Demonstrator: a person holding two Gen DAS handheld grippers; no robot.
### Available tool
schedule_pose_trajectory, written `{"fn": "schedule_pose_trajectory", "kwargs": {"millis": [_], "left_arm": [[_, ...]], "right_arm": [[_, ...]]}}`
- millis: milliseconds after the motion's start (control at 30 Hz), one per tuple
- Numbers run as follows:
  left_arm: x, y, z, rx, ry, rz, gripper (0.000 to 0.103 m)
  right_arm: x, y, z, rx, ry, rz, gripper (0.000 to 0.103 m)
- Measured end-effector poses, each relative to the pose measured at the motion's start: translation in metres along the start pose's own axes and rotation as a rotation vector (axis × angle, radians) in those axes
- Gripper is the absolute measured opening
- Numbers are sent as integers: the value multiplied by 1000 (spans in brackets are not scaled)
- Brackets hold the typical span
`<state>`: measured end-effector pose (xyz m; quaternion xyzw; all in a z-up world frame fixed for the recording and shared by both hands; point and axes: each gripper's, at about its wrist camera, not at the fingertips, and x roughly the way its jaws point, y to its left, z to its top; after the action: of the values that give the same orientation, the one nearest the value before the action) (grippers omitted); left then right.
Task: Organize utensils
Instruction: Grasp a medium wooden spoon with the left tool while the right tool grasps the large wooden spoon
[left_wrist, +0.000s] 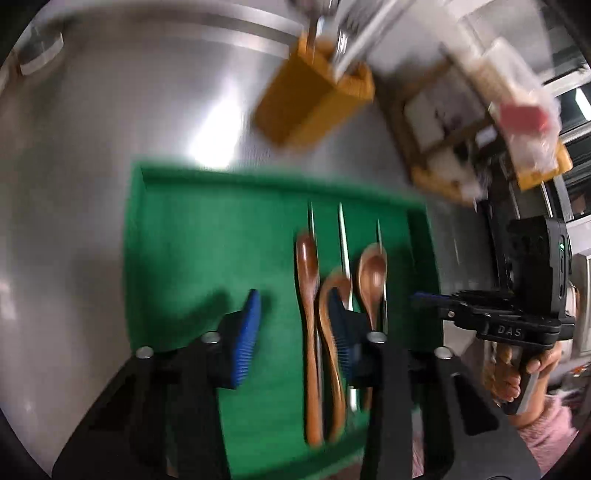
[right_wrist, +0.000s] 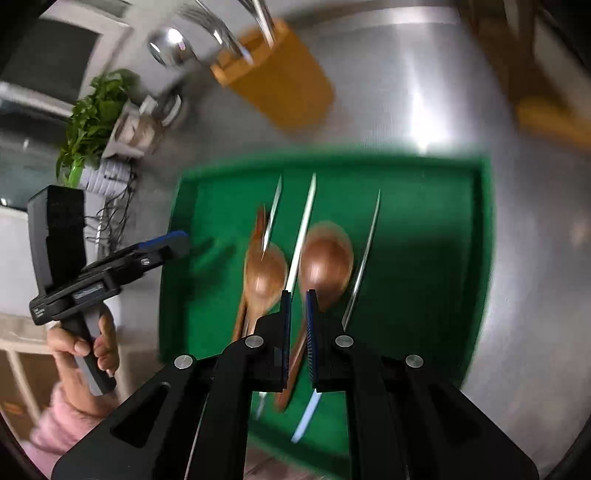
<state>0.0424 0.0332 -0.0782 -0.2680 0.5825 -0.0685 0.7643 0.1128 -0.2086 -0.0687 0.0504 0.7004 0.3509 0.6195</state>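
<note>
A green tray (left_wrist: 207, 229) (right_wrist: 424, 236) lies on the steel counter and holds wooden spoons (left_wrist: 306, 332) (right_wrist: 325, 262) and several thin metal utensils (left_wrist: 343, 236) (right_wrist: 303, 229) side by side. A yellow-brown holder (left_wrist: 314, 103) (right_wrist: 280, 81) with metal utensils in it stands behind the tray. My left gripper (left_wrist: 295, 332) is open above the tray's left half, beside the spoons. My right gripper (right_wrist: 297, 317) is nearly shut just above the spoons, with a narrow gap and nothing clearly held. Both views are motion-blurred.
A steel counter (left_wrist: 74, 221) surrounds the tray. A wooden rack with packets (left_wrist: 480, 122) stands at the right in the left wrist view. A potted plant (right_wrist: 96, 114) and cables sit at the left in the right wrist view.
</note>
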Motion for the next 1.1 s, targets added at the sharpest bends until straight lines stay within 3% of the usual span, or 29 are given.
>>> {"fn": "schedule_pose_trajectory", "kwargs": {"millis": [67, 200, 467, 600, 633, 700, 800, 967, 1100], "left_arm": [[10, -5, -6, 18, 73, 5, 30], [23, -18, -17, 58, 136, 25, 30], [45, -43, -29, 103, 198, -1, 30], [55, -51, -30, 118, 211, 18, 30], [55, -53, -30, 127, 210, 33, 30], [58, -57, -31, 143, 204, 77, 28], [61, -60, -34, 175, 205, 161, 17], [62, -61, -34, 171, 199, 209, 17], [59, -60, -34, 166, 197, 215, 15]], "right_arm": [[9, -3, -6, 35, 31, 3, 10], [20, -6, -12, 93, 55, -9, 10], [28, -5, -8, 152, 61, -42, 11], [29, -7, -7, 160, 58, -54, 13], [30, -7, -7, 161, 62, -63, 20], [31, -3, -7, 151, 57, -75, 25], [34, 5, -6, 136, 49, -122, 24], [29, 6, -7, 120, 46, -189, 23], [32, 7, -5, 132, 60, -165, 26]]}}
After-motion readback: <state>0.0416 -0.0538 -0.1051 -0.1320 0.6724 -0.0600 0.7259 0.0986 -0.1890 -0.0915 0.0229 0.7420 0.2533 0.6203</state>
